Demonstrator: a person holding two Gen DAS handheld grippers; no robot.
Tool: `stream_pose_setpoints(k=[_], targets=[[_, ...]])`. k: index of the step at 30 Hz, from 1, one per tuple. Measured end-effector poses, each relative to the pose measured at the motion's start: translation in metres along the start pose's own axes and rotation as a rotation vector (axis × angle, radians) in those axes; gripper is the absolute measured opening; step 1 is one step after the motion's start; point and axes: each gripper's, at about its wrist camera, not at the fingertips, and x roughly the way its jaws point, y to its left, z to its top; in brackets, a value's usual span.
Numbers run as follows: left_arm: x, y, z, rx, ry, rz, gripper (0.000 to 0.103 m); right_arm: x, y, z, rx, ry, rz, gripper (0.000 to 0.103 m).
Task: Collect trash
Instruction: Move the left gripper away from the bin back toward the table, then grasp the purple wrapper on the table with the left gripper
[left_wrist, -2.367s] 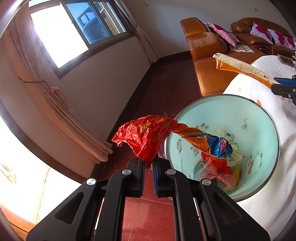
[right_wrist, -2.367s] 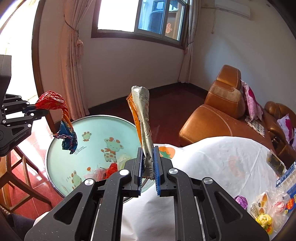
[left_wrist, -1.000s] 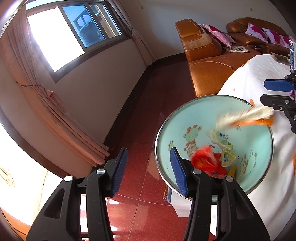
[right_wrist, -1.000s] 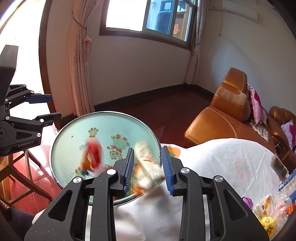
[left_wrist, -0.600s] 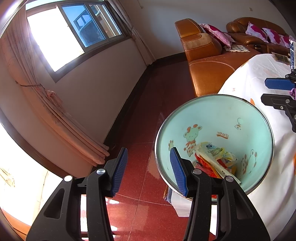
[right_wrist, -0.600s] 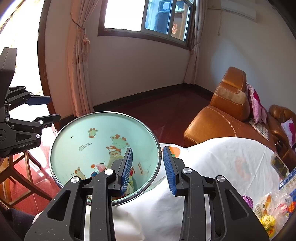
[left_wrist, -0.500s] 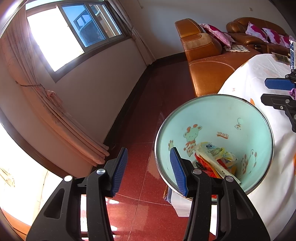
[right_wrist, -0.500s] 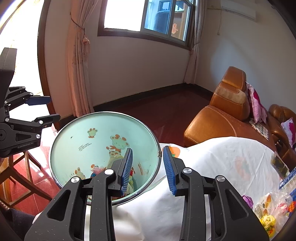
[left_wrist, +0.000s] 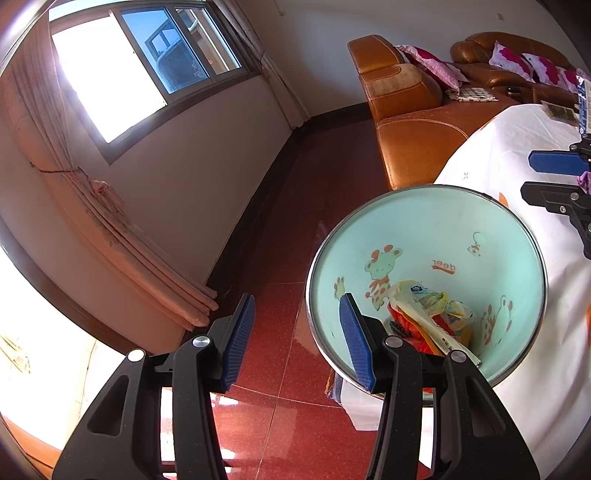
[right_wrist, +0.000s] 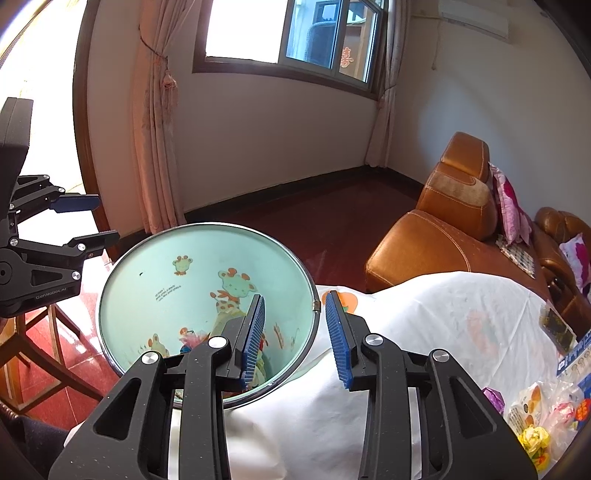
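A pale green trash bin (left_wrist: 458, 221) with cartoon giraffes and a metal rim stands beside the white-clothed table; it also shows in the right wrist view (right_wrist: 155, 258). Crumpled wrappers (left_wrist: 428, 317) lie at its bottom. My left gripper (left_wrist: 297, 341) is open and empty, hovering over the bin's left rim and the red floor. My right gripper (right_wrist: 295, 339) is open and empty, above the bin's right rim and the table edge. Each gripper shows in the other's view, the left one (right_wrist: 81, 221) and the right one (left_wrist: 554, 177).
A white tablecloth (right_wrist: 424, 314) covers the table, with snack packets and wrappers (right_wrist: 535, 417) at its right end. Brown leather sofas (right_wrist: 450, 229) with pink cushions stand behind. Curtains (left_wrist: 122, 240) hang by the window. A wooden chair (right_wrist: 33, 354) stands left of the bin.
Both grippers opened and dropped their wrappers, the red one and the long orange-silver one, into the bin. In the last half second nothing has visibly moved.
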Motion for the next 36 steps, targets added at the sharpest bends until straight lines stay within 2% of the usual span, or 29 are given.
stream_pose_setpoints(k=[6,10,15,16,17,19,22,27,30,33,36], targets=[[0.001,-0.004,-0.001,0.005,0.004,-0.006,0.049,-0.004,-0.003,-0.001,0.017,0.007,-0.029,0.035],[-0.002,-0.017,0.002,0.023,-0.003,-0.037,0.049,-0.025,-0.015,-0.011,0.052,0.016,-0.069,0.038],[-0.016,-0.052,0.013,0.084,-0.043,-0.1,0.051,-0.074,-0.058,-0.04,0.205,0.008,-0.134,0.043],[-0.02,-0.06,0.016,0.097,-0.057,-0.112,0.058,-0.087,-0.073,-0.051,0.253,0.014,-0.166,0.044],[-0.023,-0.066,0.018,0.105,-0.068,-0.117,0.062,-0.093,-0.081,-0.057,0.278,0.023,-0.181,0.044],[-0.031,-0.08,0.025,0.125,-0.093,-0.139,0.062,-0.112,-0.104,-0.076,0.36,0.053,-0.225,0.044],[-0.038,-0.098,0.031,0.15,-0.114,-0.16,0.062,-0.128,-0.12,-0.1,0.409,0.09,-0.267,0.047],[-0.046,-0.117,0.038,0.175,-0.134,-0.19,0.062,-0.128,-0.131,-0.123,0.409,0.178,-0.314,0.05],[-0.05,-0.127,0.043,0.185,-0.15,-0.198,0.067,-0.123,-0.146,-0.132,0.413,0.227,-0.356,0.05],[-0.053,-0.138,0.048,0.193,-0.158,-0.211,0.069,-0.12,-0.171,-0.136,0.432,0.238,-0.434,0.05],[-0.059,-0.152,0.053,0.205,-0.169,-0.233,0.069,-0.124,-0.184,-0.138,0.473,0.224,-0.423,0.05]])
